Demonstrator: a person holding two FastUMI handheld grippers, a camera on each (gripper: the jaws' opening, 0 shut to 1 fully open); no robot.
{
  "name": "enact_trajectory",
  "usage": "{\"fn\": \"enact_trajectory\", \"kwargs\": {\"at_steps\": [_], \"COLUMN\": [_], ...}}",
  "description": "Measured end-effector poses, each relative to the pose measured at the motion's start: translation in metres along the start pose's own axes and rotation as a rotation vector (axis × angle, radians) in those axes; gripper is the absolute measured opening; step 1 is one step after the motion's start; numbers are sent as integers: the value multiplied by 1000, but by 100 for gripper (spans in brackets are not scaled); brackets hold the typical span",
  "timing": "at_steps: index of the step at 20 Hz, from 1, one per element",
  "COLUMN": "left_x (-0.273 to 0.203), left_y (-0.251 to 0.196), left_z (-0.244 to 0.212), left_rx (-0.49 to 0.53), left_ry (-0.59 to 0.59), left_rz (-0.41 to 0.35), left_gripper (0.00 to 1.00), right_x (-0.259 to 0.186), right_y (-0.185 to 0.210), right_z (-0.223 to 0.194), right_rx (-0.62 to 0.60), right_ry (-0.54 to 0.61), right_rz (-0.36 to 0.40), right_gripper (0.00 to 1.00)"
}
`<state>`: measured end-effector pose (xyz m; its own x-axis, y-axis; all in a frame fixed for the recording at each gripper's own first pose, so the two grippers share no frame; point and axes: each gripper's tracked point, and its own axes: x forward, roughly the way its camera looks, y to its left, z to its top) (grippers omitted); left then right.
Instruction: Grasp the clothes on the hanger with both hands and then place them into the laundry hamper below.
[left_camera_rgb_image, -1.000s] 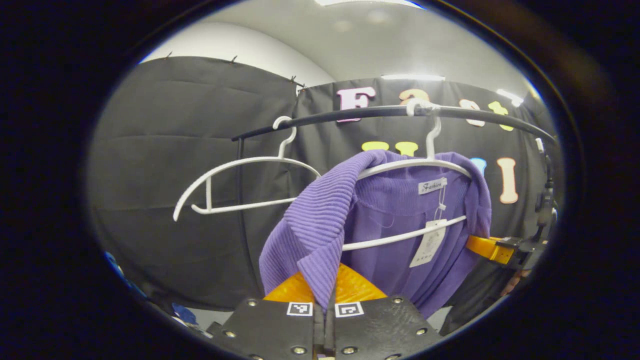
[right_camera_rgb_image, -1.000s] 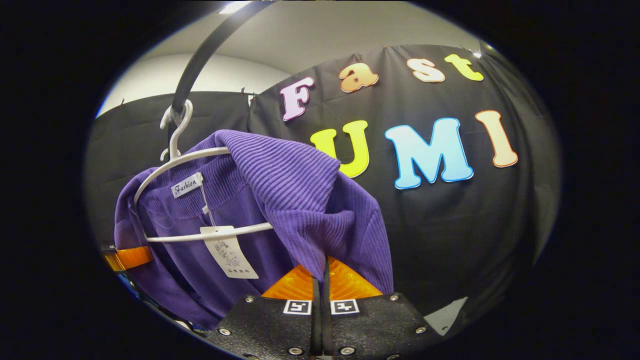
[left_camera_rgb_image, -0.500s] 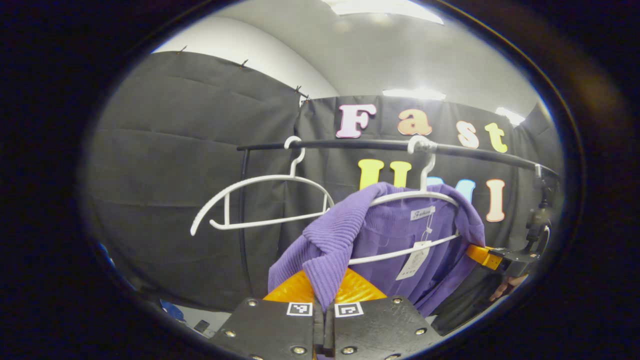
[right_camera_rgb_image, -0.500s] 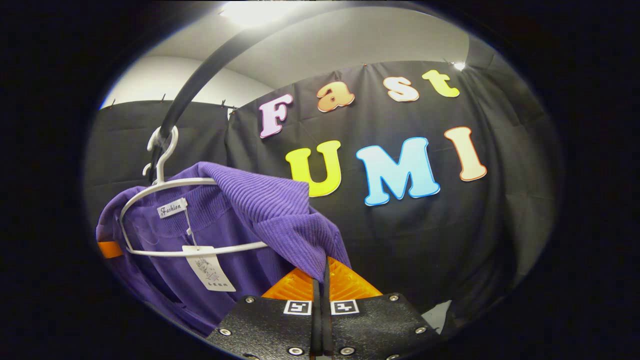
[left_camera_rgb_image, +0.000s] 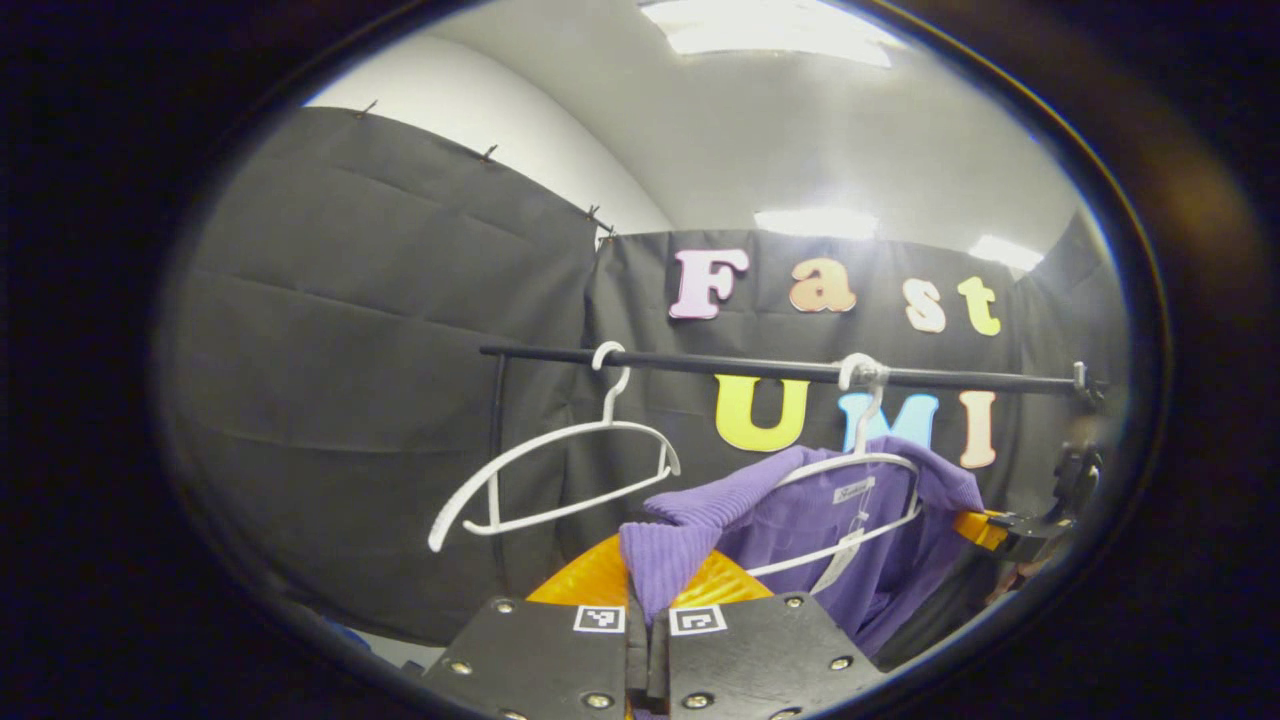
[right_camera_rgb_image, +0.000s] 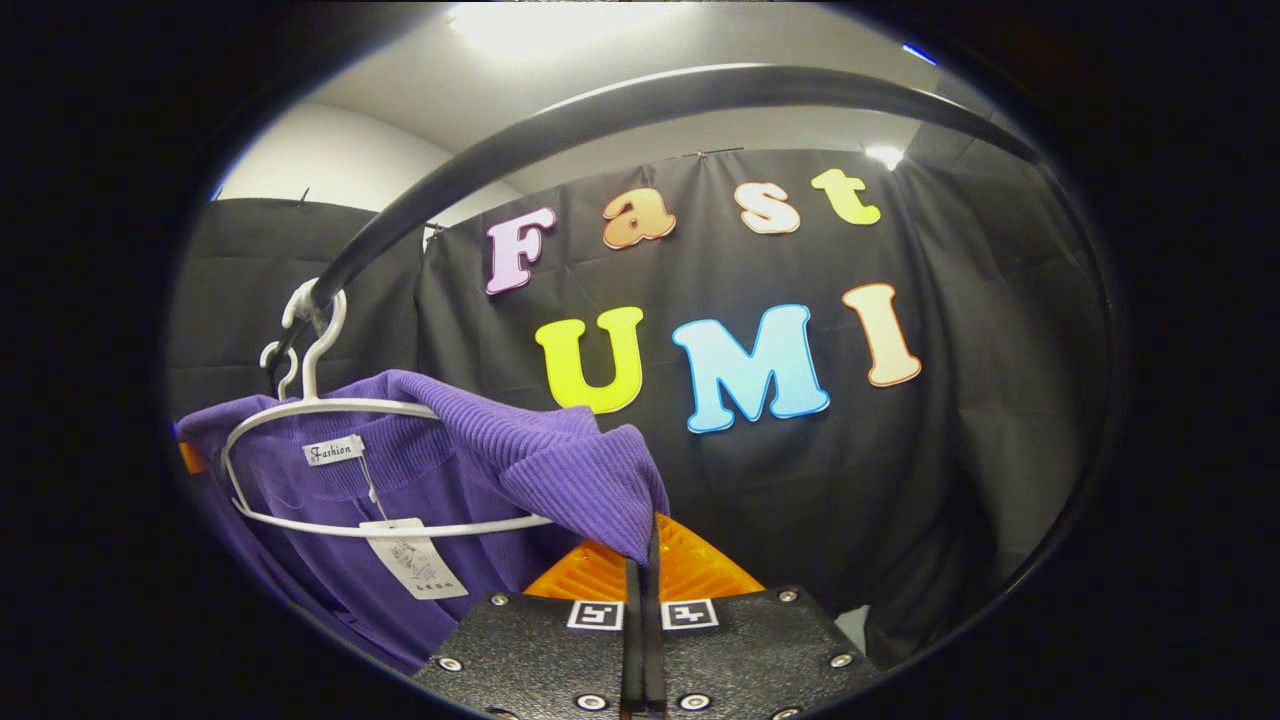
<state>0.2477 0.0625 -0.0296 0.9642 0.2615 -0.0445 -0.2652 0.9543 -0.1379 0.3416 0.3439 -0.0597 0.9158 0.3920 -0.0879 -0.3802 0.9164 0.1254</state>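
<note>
While the purple sweater (left_camera_rgb_image: 800, 520) hangs on a white hanger (left_camera_rgb_image: 860, 470) from the black rail (left_camera_rgb_image: 760, 368) at the right of centre in the left gripper view, a fold of its ribbed knit reaches down to the bottom middle of that frame, where the left gripper (left_camera_rgb_image: 648, 612) pinches it between fingers pressed together. That view also takes in a bare white hanger (left_camera_rgb_image: 560, 475) on the same rail, left of the sweater, and, at the lower right edge, the right gripper (left_camera_rgb_image: 985, 528) touching the sweater's far shoulder. In the right gripper view the sweater (right_camera_rgb_image: 420, 500) sits at the lower left, its hanger (right_camera_rgb_image: 330, 470) hooked on the rail (right_camera_rgb_image: 560, 130) that arcs across the top of the frame; a white collar label (right_camera_rgb_image: 334, 451) and a paper tag (right_camera_rgb_image: 412, 560) show here more clearly. At the bottom centre the right gripper's (right_camera_rgb_image: 641, 600) fingers are closed tight on another fold of the knit. A small part of the left gripper (right_camera_rgb_image: 188, 456) peeks from behind the sweater at the far left edge.
</note>
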Motion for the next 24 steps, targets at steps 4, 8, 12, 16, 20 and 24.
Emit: {"fn": "enact_trajectory", "kwargs": {"at_steps": [4,8,12,16,20,24], "left_x": [0,4,7,10,18,13], "left_y": [17,43,72,94,111,117], "left_z": [25,41,43,39,22,-3], "left_rx": [-13,-38,-50,-41,-70,-91], "left_ry": [-31,-37,-31,-28,-4,26], "left_rz": [-16,-27,-24,-20,-28,-50], "left_gripper": [1,1,1,6,6,1], "right_x": [-11,-18,-24,-30,-36,-40], "right_y": [5,15,30,49,57,63], "right_z": [5,9,14,20,20,22], "right_rx": [-6,-12,-17,-46,-58,-86], "right_ry": [-16,-34,-46,-65,-65,-69], "right_rz": [-26,-40,-36,-31,-45,-61], "right_gripper": [0,0,0,0,0,0]}}
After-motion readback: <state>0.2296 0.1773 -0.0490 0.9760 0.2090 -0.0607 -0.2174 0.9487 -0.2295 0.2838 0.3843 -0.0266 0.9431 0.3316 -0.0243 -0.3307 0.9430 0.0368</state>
